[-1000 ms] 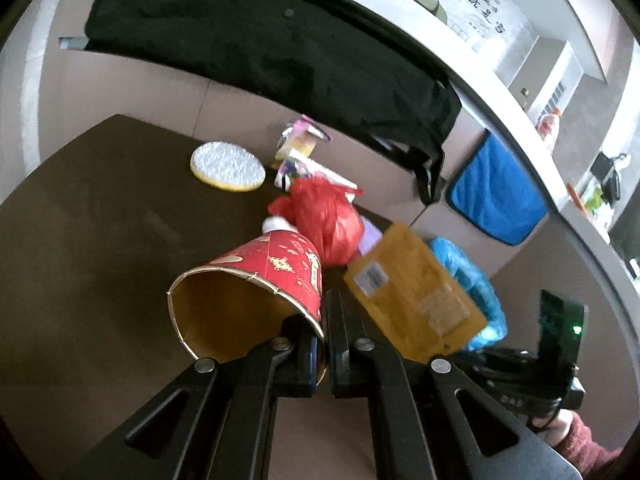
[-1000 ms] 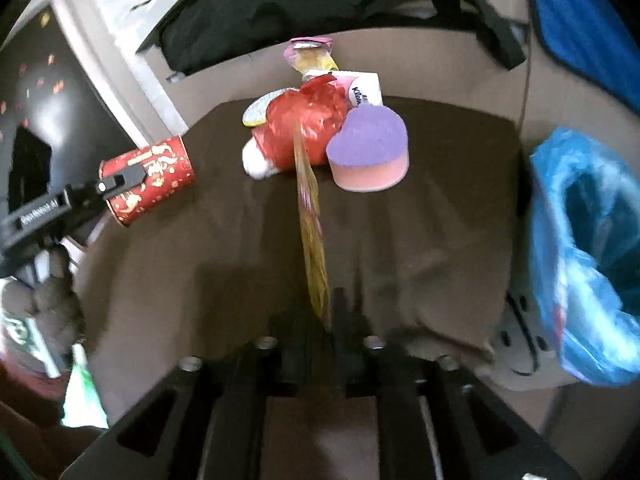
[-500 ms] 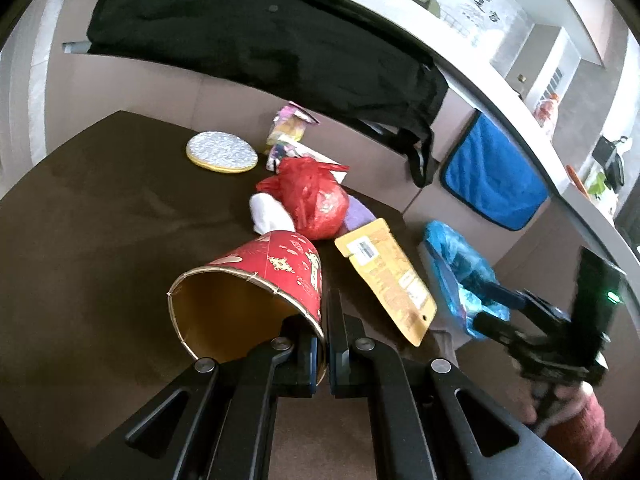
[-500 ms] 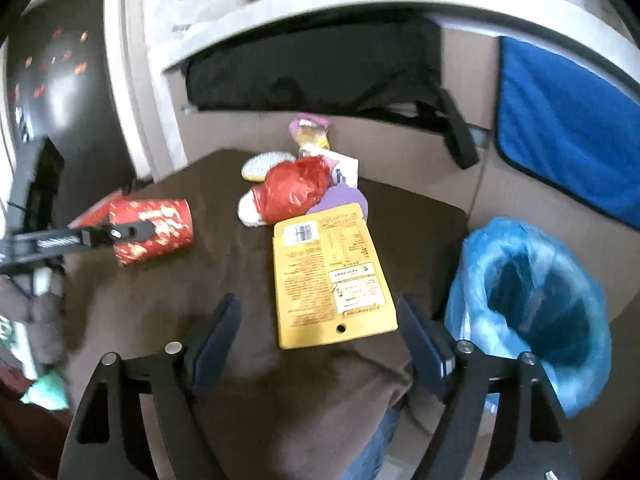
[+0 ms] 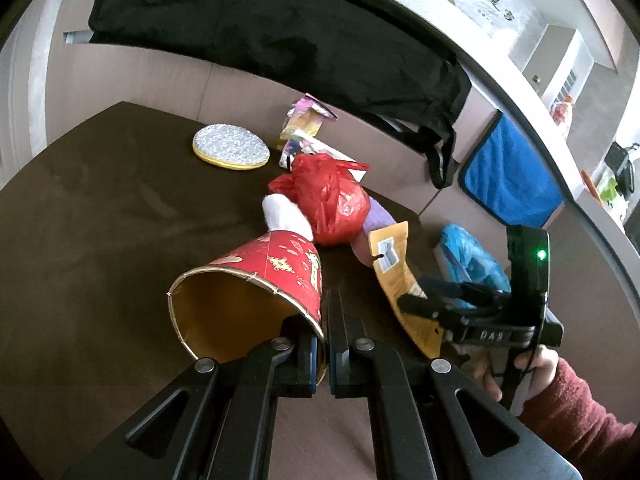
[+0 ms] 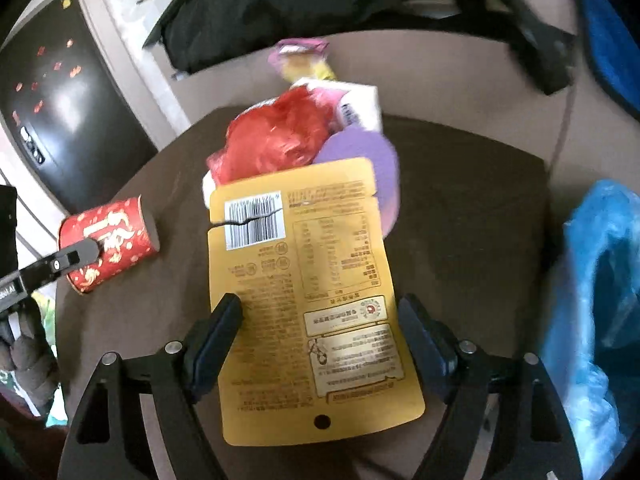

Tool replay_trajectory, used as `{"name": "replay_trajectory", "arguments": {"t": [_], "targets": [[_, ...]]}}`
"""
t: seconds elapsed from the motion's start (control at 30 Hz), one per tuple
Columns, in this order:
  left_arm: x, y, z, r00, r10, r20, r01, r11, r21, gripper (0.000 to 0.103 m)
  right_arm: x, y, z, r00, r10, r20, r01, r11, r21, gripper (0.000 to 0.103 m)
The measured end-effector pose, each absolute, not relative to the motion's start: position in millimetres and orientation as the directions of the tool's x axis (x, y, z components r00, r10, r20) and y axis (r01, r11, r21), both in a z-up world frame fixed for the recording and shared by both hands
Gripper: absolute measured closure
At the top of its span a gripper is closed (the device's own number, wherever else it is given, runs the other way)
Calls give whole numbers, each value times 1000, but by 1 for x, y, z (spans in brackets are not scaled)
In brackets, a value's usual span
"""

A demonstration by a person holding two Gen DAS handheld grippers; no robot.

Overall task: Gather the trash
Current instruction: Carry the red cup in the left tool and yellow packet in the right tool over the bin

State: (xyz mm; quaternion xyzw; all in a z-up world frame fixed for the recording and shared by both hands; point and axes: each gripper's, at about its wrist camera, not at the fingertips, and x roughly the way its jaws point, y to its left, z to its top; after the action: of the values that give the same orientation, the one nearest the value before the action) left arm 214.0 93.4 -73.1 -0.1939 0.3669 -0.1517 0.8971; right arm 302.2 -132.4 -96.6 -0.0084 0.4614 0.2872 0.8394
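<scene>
My left gripper [image 5: 324,320] is shut on the rim of a red paper cup [image 5: 280,272], which is tipped on its side above the dark brown table [image 5: 100,200]. The right wrist view shows that cup [image 6: 108,244] at the left. A yellow snack pouch [image 6: 312,300] lies flat, printed side up, between the wide open fingers of my right gripper [image 6: 318,306]; the pads do not press on it. A tied red plastic bag [image 6: 280,136] and a purple sponge [image 6: 360,152] sit just behind the pouch. A blue trash bag [image 6: 600,300] gapes open beside the table's right edge.
Farther back lie a silver round pad [image 5: 231,146], a white wad [image 5: 284,216] and colourful wrappers [image 5: 304,120]. A black bag [image 5: 280,40] hangs over the ledge behind. A blue cloth [image 5: 512,184] hangs at the right. A hand in a red sleeve [image 5: 568,408] holds the right gripper.
The right gripper opened and let go of the yellow pouch, which went from edge-on in the jaws to flat between them. The left gripper and cup stayed put.
</scene>
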Motion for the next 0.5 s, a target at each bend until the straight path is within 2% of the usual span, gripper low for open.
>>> {"name": "replay_trajectory", "arguments": {"t": [0.1,0.27,0.37,0.5], "targets": [[219,99,-76,684,-413,-601,117,876,-468,100,302,-114,-98,404,448,-798,-524,828,200,24],[220,106,-82,688,-406,-602,94,872,-480,100,302,-92,-102,379,422,-824,-564,811,156,7],[218,110,-86,686,-402,-606,81,870,-486,100,304,-81,-105,383,390,-837,-579,807,111,4],[216,115,-87,690,-397,-606,71,870,-488,100,302,-61,-109,414,320,-852,-598,801,10,6]]}}
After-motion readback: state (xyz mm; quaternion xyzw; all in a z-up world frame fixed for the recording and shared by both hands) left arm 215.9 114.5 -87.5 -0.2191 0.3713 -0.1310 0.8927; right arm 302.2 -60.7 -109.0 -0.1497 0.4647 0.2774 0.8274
